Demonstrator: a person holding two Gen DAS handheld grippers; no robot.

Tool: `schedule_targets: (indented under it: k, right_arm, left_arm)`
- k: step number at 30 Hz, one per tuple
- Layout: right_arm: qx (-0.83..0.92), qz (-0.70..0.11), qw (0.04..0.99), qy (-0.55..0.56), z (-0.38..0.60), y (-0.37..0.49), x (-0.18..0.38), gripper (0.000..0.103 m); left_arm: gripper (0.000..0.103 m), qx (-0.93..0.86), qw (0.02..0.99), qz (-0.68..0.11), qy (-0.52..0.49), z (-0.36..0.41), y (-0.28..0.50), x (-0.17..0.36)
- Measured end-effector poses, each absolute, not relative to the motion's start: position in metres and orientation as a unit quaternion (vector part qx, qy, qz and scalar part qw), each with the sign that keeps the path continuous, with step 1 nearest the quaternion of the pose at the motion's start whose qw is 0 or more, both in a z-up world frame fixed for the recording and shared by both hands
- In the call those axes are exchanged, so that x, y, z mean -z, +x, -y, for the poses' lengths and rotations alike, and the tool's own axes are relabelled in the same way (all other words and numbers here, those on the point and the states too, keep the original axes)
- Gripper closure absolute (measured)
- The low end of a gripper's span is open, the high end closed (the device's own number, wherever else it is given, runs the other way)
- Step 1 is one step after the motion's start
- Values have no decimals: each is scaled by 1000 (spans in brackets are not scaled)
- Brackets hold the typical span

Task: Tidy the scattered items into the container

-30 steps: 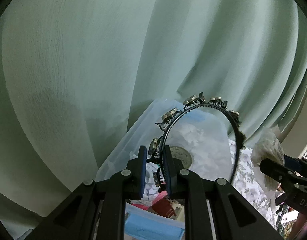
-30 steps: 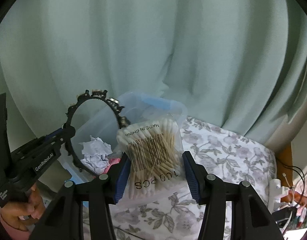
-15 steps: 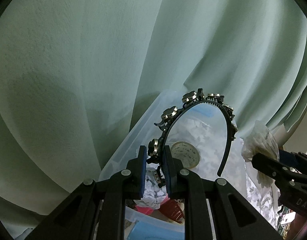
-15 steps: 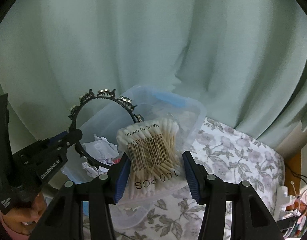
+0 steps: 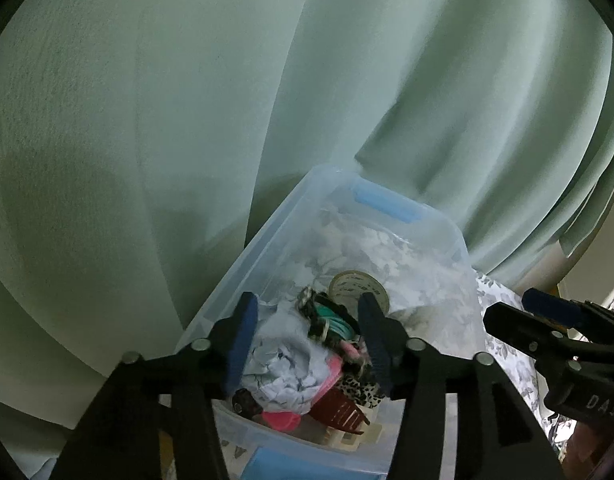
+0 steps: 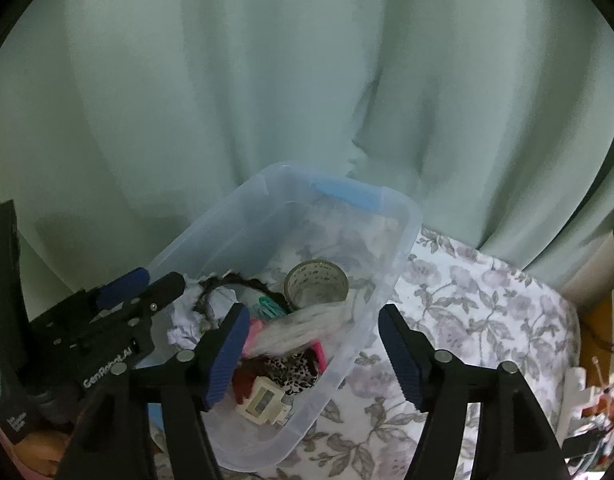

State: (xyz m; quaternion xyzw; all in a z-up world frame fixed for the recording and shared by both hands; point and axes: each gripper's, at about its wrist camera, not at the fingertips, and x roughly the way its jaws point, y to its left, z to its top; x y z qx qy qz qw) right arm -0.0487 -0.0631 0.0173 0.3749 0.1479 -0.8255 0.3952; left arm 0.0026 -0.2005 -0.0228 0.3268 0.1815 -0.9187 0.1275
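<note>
A clear plastic container (image 6: 391, 276) with blue handles stands on a floral cloth against a green curtain. My left gripper (image 5: 305, 334) is open and empty above its near end. My right gripper (image 6: 313, 354) is open and empty over its right rim. The black jewelled headband (image 6: 227, 284) lies inside on crumpled paper (image 5: 283, 364). The bag of cotton swabs (image 6: 303, 326), blurred, lies across the pile inside. A tape roll (image 6: 317, 284), a red hair claw (image 5: 341, 410), a leopard-print item (image 6: 291, 368) and a white watch (image 6: 263, 400) also lie in it.
The green curtain (image 6: 307, 100) hangs right behind the container. The floral cloth (image 6: 467, 340) spreads to the right. A wooden edge and cables (image 6: 599, 364) are at the far right. The left gripper's body (image 6: 91, 336) sits beside the container's left wall.
Both grippers have opened. The headband has left the left gripper and the cotton swab bag has left the right gripper; both now lie in the container.
</note>
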Motion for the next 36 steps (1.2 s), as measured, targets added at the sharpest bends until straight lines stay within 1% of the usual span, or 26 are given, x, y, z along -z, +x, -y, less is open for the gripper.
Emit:
schedule_targets:
  k: [7,12,16,20,25,36]
  right_arm:
    - [828,-141,390,378,52,-49,-17,30]
    - [829,-136,382,385,40,-49,-17,30]
    - [831,-129,374,391,31,-48,-17,30]
    - [831,-125,369,397,19,-44,-17,30]
    - [832,-121,361,404,7,-40,-17,30]
    - [833,-105,342,421,-23,-26,-18,30]
  left_arm:
    - [40,917,125,-178,334,200,-6,19]
    - [35,919,127,-165,336,193,-5,12]
    - [34,920,121,-163,336,188,0,7]
    - [29,918,115,-164,342,182,2,3]
    - [29,917,97,-163,350,171,7,-3]
    - [28,920,77,-136,360,143,9,-9]
